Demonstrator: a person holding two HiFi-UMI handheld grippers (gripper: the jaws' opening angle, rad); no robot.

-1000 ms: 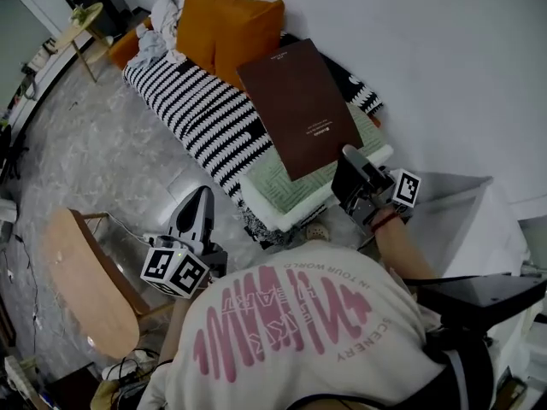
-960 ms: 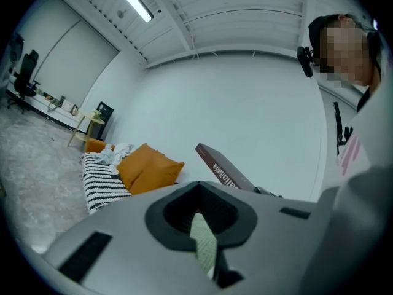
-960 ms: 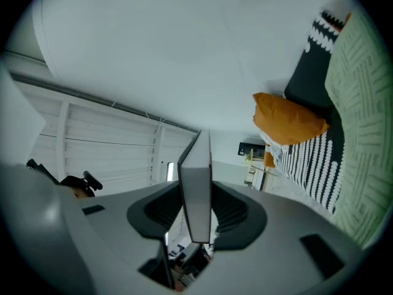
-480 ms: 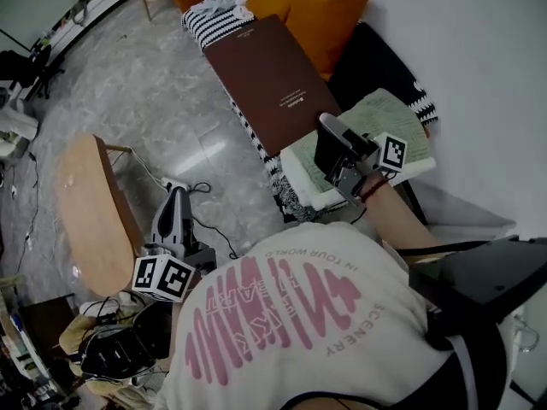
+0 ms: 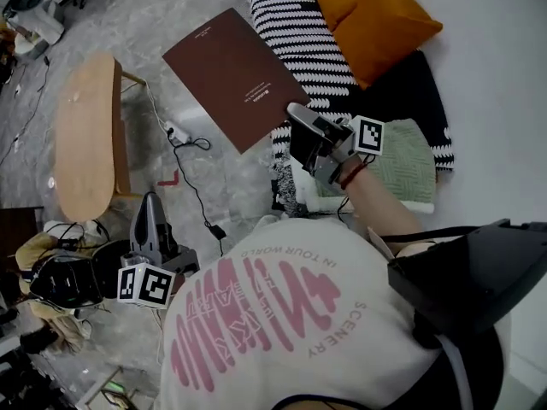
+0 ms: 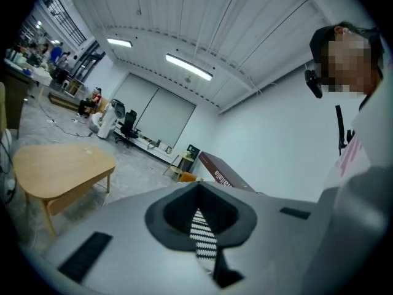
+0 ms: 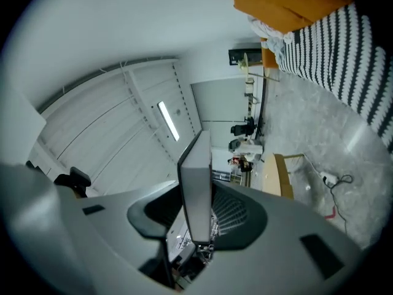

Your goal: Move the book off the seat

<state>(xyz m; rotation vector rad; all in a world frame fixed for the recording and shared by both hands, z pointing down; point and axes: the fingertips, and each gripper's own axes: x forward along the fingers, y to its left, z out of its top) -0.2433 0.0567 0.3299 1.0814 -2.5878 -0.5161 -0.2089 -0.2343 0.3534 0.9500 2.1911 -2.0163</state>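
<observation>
Marble floor (image 5: 128, 7), book (image 5: 231, 75) edge-on in right gripper (image 7: 198, 203)

One book (image 5: 229, 77), two grippers (image 5: 150, 205) (image 5: 297, 120), one wooden table (image 5: 85, 135)

Book (image 5: 226, 75) swung off seat (image 5: 299, 32), now over floor (image 5: 128, 15).

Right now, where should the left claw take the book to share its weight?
Probably the long free edge facing the left claw, approached from the table side. The book juts over the floor, broad face up, pinched only at its near end by the right claw.
</observation>
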